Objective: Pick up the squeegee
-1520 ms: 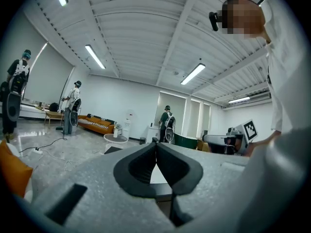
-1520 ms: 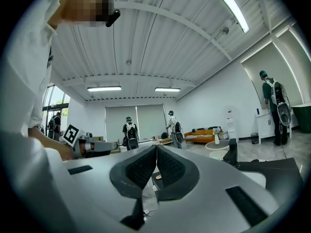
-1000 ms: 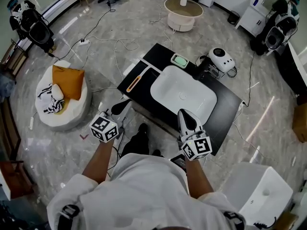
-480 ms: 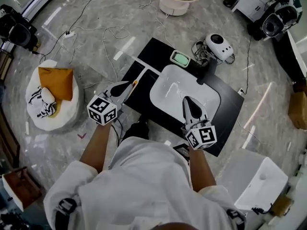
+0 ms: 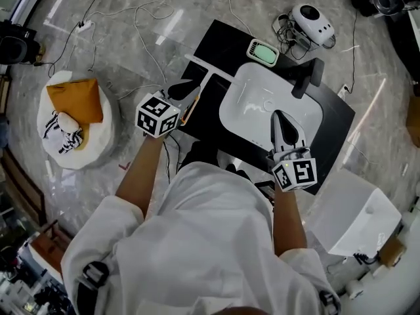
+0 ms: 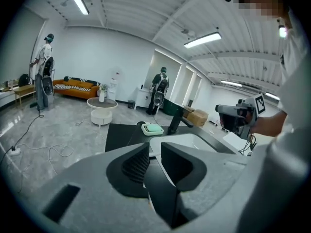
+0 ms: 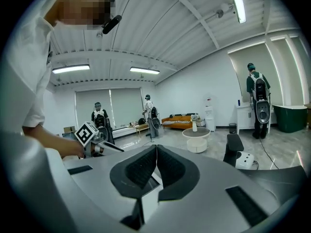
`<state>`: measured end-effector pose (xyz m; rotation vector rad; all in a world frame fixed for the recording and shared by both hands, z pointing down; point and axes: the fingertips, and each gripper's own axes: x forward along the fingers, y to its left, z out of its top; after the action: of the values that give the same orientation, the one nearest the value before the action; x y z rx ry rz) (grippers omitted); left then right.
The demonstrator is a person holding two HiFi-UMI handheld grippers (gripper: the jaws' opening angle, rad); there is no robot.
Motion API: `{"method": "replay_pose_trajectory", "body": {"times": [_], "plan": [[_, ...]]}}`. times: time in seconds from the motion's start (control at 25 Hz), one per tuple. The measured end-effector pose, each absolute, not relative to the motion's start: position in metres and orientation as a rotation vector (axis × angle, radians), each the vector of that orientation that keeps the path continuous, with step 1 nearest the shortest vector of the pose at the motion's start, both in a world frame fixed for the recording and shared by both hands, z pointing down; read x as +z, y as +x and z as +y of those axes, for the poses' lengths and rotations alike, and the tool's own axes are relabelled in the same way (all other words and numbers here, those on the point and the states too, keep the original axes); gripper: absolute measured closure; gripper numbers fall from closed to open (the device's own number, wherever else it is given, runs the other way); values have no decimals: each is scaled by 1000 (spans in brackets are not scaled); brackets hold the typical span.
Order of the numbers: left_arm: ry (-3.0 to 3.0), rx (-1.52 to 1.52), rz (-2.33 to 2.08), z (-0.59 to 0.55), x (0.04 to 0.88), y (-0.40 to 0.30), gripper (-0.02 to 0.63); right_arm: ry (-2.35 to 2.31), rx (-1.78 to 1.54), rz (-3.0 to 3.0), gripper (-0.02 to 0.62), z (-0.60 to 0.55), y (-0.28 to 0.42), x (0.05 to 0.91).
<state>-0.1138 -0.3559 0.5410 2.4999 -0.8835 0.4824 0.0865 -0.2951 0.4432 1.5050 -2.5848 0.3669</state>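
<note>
The squeegee (image 5: 186, 116) lies lengthwise right under the left tongs (image 5: 190, 86), just opening, empty; the shut, empty right tongs (image 5: 279, 118) are farther.

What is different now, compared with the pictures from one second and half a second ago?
Both grippers moved forward, away from the person's body. The left hand-held gripper now reaches over the squeegee on the black counter; its jaws have just been opening, with nothing between them. The right hand-held gripper moved out over the sink, jaws together. Nothing was taken hold of; the squeegee lies where it lay.
</note>
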Motion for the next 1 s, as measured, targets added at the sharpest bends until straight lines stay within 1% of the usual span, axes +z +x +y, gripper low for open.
{"method": "replay_pose_trajectory", "body": {"times": [0.04, 0.4, 0.6, 0.76, 1.0], "plan": [[2488, 499, -868, -362, 548, -113, 520, 1512, 374, -2574, 581, -300, 85, 446], [2364, 651, -736, -388, 610, -96, 489, 1550, 470, -2475, 581, -315, 86, 474], [2250, 735, -675, -390, 644, -92, 441, 1567, 519, -2428, 581, -317, 89, 490], [2217, 854, -638, -388, 664, -87, 437, 1586, 540, -2403, 581, -318, 93, 498], [2181, 957, -608, -386, 682, -85, 443, 1593, 579, -2392, 581, -318, 95, 505]]}}
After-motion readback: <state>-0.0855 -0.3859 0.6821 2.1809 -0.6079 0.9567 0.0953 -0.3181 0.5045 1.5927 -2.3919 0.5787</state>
